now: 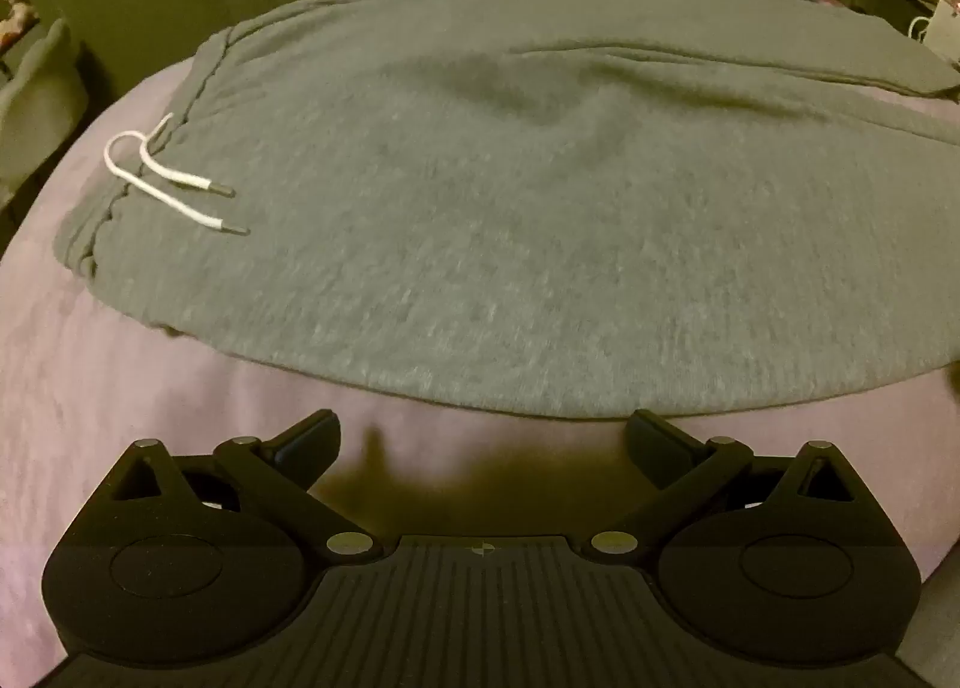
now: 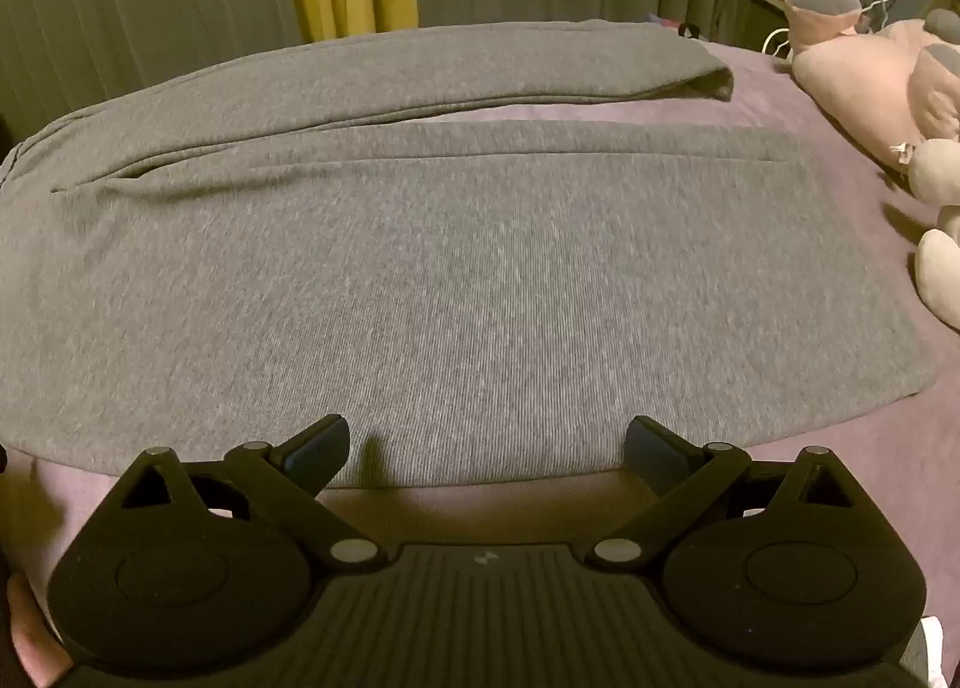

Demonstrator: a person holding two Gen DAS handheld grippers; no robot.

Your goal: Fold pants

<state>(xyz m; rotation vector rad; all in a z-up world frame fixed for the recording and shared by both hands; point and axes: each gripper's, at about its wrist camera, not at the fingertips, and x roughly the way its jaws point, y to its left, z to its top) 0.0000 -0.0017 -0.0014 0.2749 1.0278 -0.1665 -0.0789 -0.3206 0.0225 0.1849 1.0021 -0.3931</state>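
Left wrist view shows grey pants spread flat on the purple bedspread, unfolded, with left gripper and right gripper both released at the near edge, so next move, judged, calls for pinching that edge.

You have a bed with a mauve cover. Grey pants lie flat on it, waistband at the left with a white drawstring resting on the fabric, both legs running right, a strip of cover between them. Pink and cream plush toys sit on the bed just beyond the leg ends.
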